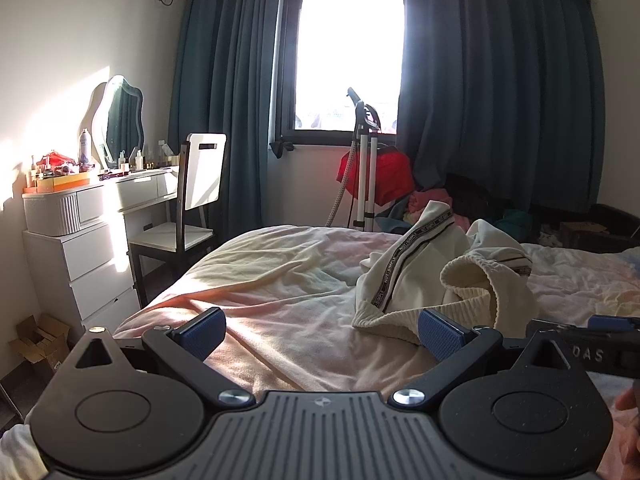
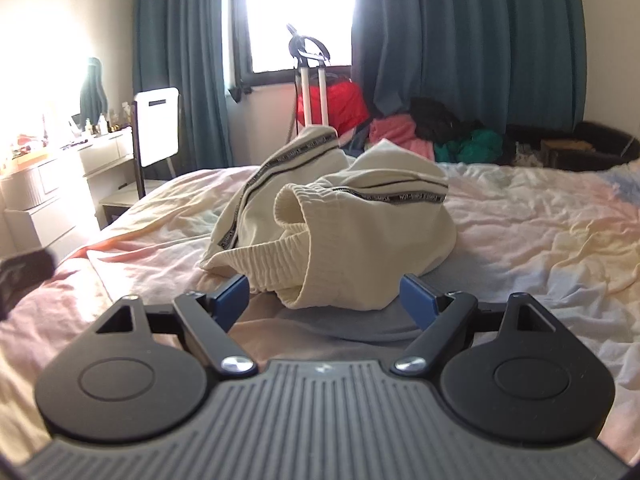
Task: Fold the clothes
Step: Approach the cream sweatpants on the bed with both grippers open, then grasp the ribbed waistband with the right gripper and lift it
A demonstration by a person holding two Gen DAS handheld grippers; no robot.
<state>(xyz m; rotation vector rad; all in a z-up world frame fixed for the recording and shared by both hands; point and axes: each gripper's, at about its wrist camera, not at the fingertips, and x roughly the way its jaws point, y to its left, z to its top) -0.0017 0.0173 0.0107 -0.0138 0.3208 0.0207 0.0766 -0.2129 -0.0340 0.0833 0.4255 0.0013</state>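
Observation:
A cream garment (image 1: 436, 264) with black lettered tape stripes and ribbed cuffs lies crumpled in a heap on the bed (image 1: 280, 280). My left gripper (image 1: 320, 336) is open just above the sheet, its right pad (image 1: 440, 336) close to the garment's ribbed hem. In the right wrist view the same garment (image 2: 340, 220) bulges straight ahead. My right gripper (image 2: 326, 300) is open, its fingertips on either side of the nearest ribbed edge, nothing clamped. The right gripper's body (image 1: 588, 344) shows at the right edge of the left wrist view.
The bed (image 2: 540, 232) has a wrinkled pale pink and yellow sheet. A white dresser (image 1: 92, 240) and chair (image 1: 192, 208) stand left. A garment steamer stand (image 1: 366, 168), red cloth and a clothes pile (image 2: 424, 132) sit by the window and dark curtains. A hand (image 1: 628, 420) shows at lower right.

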